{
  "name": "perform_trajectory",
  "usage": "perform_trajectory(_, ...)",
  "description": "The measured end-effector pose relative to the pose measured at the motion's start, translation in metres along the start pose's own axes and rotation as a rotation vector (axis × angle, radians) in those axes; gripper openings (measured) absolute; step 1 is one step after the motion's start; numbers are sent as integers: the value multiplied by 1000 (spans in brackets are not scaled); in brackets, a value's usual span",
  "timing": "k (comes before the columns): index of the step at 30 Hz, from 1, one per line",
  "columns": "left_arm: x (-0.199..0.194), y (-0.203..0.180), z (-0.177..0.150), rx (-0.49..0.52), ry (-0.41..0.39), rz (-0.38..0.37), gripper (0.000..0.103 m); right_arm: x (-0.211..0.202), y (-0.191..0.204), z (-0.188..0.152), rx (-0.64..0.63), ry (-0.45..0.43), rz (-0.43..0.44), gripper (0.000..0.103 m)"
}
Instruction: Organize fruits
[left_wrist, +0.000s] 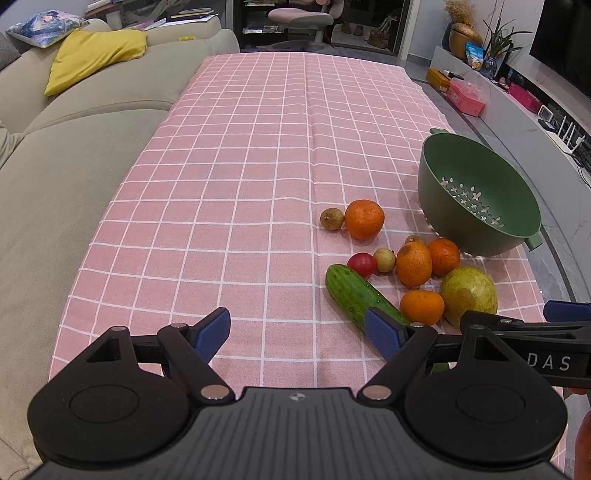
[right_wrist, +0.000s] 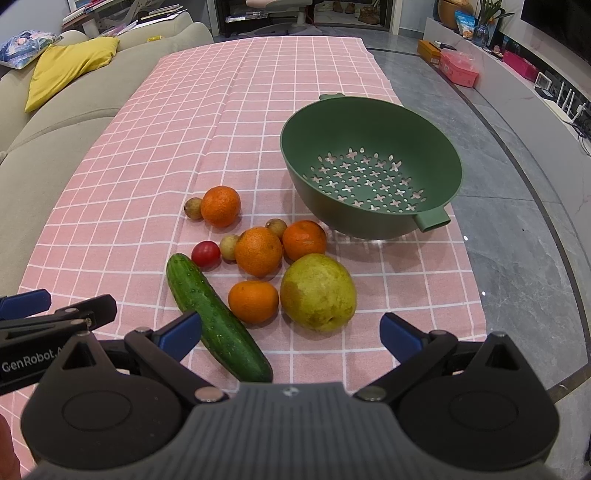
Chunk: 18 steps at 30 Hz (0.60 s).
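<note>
A green colander (right_wrist: 369, 206) (left_wrist: 476, 225) stands on the pink checked tablecloth (right_wrist: 147, 140), nothing in it. In front of it lie several oranges (right_wrist: 258, 251), a green pear (right_wrist: 317, 291) (left_wrist: 468, 294), a cucumber (right_wrist: 218, 321) (left_wrist: 356, 295), a red tomato (right_wrist: 205, 254) and a few small brown fruits (right_wrist: 193, 207). My right gripper (right_wrist: 291, 334) is open, low over the near end of the cucumber and the pear. My left gripper (left_wrist: 297, 332) is open over bare cloth, left of the fruit pile. The left gripper shows at the right wrist view's left edge (right_wrist: 22, 304).
A beige sofa (left_wrist: 74, 155) with a yellow cushion (left_wrist: 92, 55) runs along the table's left side. Grey floor (right_wrist: 517, 221) and a low shelf with boxes (right_wrist: 460, 68) lie to the right. The table's right edge is close to the colander.
</note>
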<state>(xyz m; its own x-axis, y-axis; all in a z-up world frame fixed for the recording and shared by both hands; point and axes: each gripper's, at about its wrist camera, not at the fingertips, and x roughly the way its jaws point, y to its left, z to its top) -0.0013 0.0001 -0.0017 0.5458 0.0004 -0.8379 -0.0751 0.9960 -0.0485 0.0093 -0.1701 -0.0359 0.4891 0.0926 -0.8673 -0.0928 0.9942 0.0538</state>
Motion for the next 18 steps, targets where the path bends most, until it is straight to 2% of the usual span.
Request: perform_trajectory(18,-1,1,1,-6,2,-3,95,-2,1,0,-10,-14,1,99)
